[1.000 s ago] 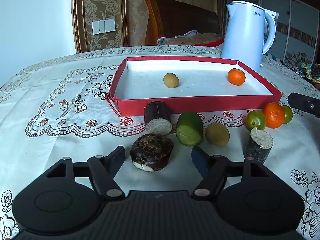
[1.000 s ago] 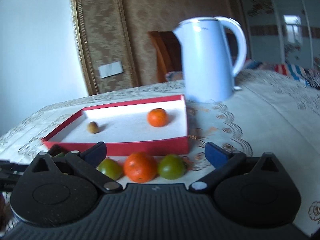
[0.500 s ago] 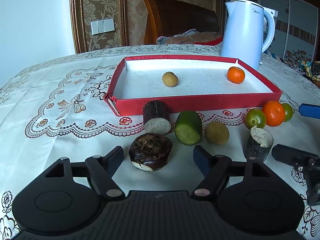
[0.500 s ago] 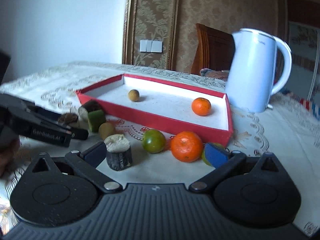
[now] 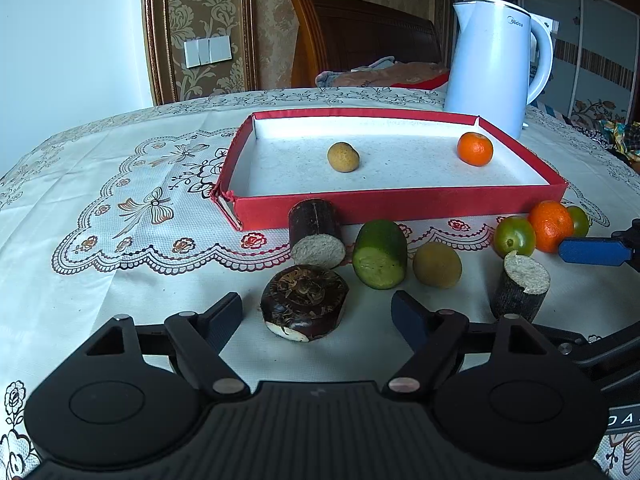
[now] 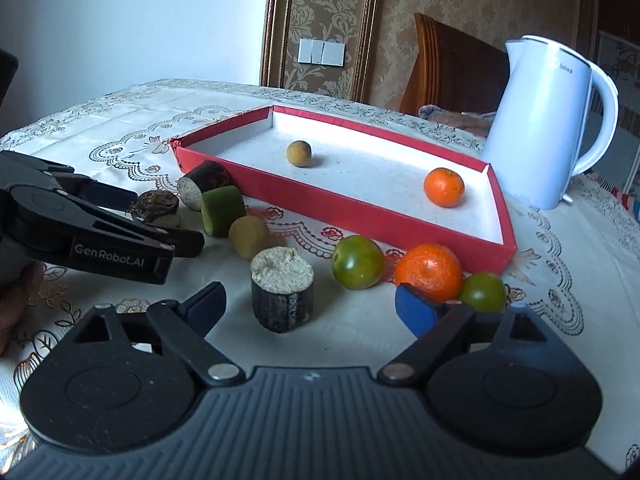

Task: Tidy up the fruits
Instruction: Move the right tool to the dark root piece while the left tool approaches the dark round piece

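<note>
The right gripper point(image 6: 308, 306) is closing, its jaws spread around an upright dark stub point(image 6: 282, 294), pale cut end up, pads clear of it. The stub stands on the cloth, in front of the red tray point(image 6: 360, 216). The left gripper point(image 5: 316, 314) is opening around a flat brown root slice point(image 5: 304, 302) without touching it.

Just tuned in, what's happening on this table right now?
A person with a gripper in each hand is sorting fruit into the red tray, which so far holds a tangerine and a small brown fruit. The left gripper is opening around the dark round piece, not gripping it. The right gripper is closing around the upright cane stub, pads not yet touching. Other fruit lies in front of the tray.
</note>
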`<state>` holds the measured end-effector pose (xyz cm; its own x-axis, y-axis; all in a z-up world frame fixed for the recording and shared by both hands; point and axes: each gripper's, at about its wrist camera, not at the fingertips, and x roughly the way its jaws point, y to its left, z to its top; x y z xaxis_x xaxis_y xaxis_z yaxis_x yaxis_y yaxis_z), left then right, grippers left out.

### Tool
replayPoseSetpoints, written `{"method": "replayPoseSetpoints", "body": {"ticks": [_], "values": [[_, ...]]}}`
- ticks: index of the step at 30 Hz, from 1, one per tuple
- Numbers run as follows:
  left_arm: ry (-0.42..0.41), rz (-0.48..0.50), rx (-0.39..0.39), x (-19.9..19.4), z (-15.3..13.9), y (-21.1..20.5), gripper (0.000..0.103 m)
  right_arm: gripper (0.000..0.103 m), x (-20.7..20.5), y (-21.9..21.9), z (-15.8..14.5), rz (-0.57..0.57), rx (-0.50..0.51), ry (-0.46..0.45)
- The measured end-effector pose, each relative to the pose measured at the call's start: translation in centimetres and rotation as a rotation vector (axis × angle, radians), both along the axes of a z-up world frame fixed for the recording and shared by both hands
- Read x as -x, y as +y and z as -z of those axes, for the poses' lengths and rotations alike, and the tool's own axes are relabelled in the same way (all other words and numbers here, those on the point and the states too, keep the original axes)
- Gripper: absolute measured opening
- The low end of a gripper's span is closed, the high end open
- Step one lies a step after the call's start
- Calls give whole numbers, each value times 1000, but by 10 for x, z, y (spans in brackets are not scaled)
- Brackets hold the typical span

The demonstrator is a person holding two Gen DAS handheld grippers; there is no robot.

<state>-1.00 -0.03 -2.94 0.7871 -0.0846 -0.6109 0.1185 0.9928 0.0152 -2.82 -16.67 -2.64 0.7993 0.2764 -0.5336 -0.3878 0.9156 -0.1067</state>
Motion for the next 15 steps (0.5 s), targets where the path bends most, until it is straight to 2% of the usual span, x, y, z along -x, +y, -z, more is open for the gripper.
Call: {"method": "replayPoseSetpoints", "body": {"ticks": [9, 15], "values": [[0, 0, 0, 0, 0, 0, 82, 90, -1, 5, 0, -11, 18, -5], [0, 0, 0, 0, 0, 0, 82, 83, -1, 10, 0, -26, 31, -4]]}}
